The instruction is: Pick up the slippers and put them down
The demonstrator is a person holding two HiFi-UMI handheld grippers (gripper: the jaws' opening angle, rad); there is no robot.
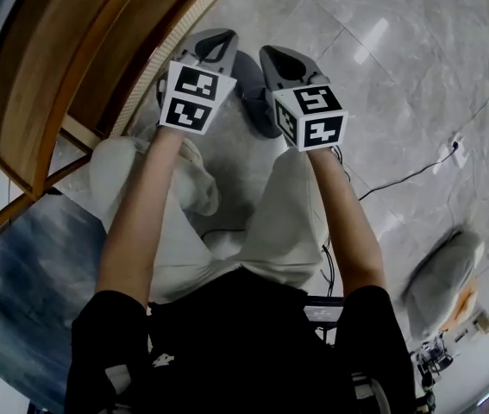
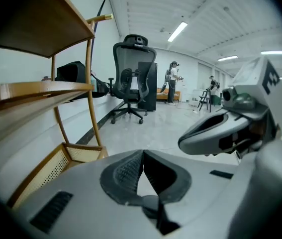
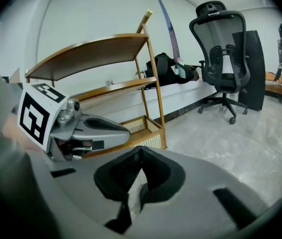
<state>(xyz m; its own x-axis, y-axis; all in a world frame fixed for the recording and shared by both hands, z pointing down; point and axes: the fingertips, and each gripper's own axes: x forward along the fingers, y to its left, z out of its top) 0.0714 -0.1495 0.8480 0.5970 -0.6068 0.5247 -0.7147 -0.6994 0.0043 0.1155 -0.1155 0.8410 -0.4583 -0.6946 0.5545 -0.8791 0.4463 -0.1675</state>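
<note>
In the head view one dark grey slipper (image 1: 254, 102) shows below and between my two grippers, partly hidden by them; whether it rests on the floor I cannot tell. I see no second slipper. My left gripper (image 1: 212, 40) is held up beside the wooden shelf rack. In the left gripper view, the left gripper (image 2: 143, 152) has its dark pads meeting at the tips, with only pale floor in the gap behind them. My right gripper (image 1: 277, 57) is level with it on the right. In the right gripper view, the right gripper (image 3: 141, 151) is shut too, with nothing dark between the pads.
A wooden shelf rack (image 1: 72, 59) with a cane bottom shelf (image 2: 56, 166) stands close on the left. A black office chair (image 2: 131, 78) stands further along the wall. A black cable (image 1: 408, 175) and a grey bag (image 1: 442, 279) lie on the marble floor to the right. People stand far off.
</note>
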